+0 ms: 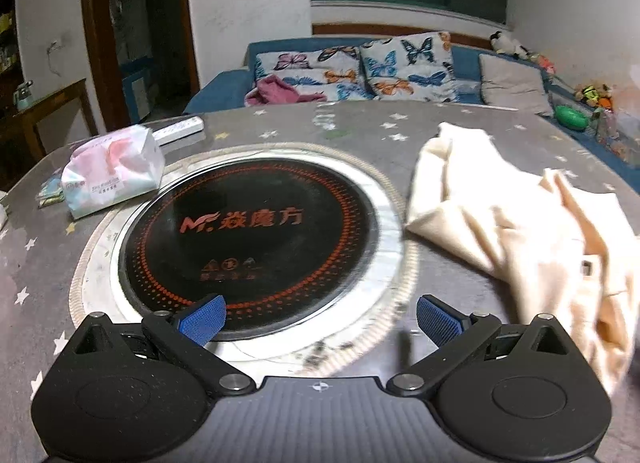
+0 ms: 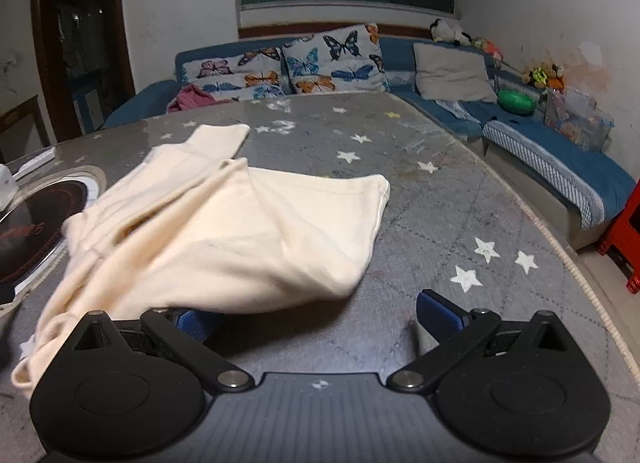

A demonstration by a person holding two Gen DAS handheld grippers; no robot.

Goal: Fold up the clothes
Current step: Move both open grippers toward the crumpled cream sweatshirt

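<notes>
A cream garment (image 2: 224, 231) lies crumpled on the grey star-patterned table (image 2: 440, 199). In the left wrist view the same cream garment (image 1: 520, 223) spreads along the right side, beside the round black induction hob (image 1: 248, 239). My left gripper (image 1: 320, 321) is open above the hob's near rim, with nothing between its blue pads. My right gripper (image 2: 318, 319) is open too, low over the table at the garment's near edge. The cloth overlaps its left blue pad (image 2: 196, 323) and the right pad stands clear.
A pack of tissues (image 1: 112, 171) and a white remote (image 1: 180, 129) lie at the table's far left. A blue sofa (image 2: 540, 151) with butterfly cushions (image 2: 332, 63) wraps the far and right sides. A red stool (image 2: 624, 239) stands on the floor at right.
</notes>
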